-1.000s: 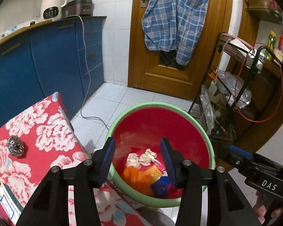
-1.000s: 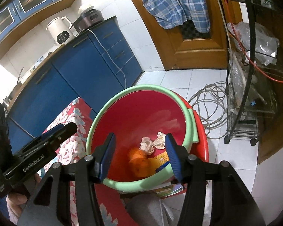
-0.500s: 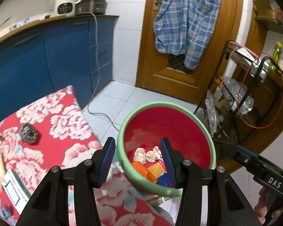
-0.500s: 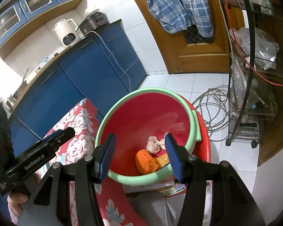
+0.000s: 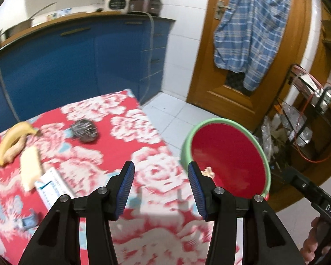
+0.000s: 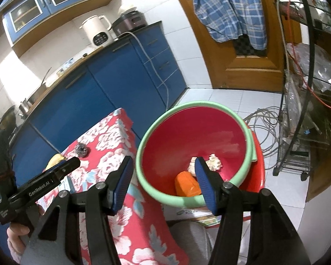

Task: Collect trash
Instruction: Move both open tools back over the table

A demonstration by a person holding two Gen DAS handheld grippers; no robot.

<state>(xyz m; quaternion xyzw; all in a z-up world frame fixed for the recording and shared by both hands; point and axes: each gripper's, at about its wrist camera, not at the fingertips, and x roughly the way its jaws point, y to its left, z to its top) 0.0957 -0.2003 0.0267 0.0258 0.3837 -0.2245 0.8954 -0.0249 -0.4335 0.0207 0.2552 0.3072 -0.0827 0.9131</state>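
A table [image 5: 147,154] under a red cloth printed with white flowers fills the near ground of the left wrist view. On it lie a yellow banana [image 5: 12,139], a pale flat bar [image 5: 31,170] just beside it, a shiny tangled wire scrubber [image 5: 83,130] farther back, a white printed card [image 5: 53,187] and a small blue-grey bit [image 5: 28,222] near the front edge. The left gripper [image 5: 160,190] hangs over the cloth with its ribbed blue pads spread wide and nothing between them.

Beside the table's edge stands a round bucket [image 6: 249,137], glossy red inside with a thick pale green rim. In it lie an orange lump [image 6: 186,184] and two crumpled whitish paper balls [image 6: 214,161]. The right gripper [image 6: 163,181] is also released and empty, one finger [image 6: 121,183] over the cloth's corner, the other [image 6: 204,183] across the bucket's mouth, hiding part of the trash.

Behind are blue cabinets [image 6: 112,81] with a cream kettle [image 6: 97,33] on the counter, a white cord [image 6: 152,61] trailing down, a wooden door [image 5: 242,66] with a blue checked shirt [image 5: 251,28] hung on it, a black wire rack [image 6: 302,121] holding clear plastic, and a coil of grey cable [image 6: 264,119] on the white tiles.
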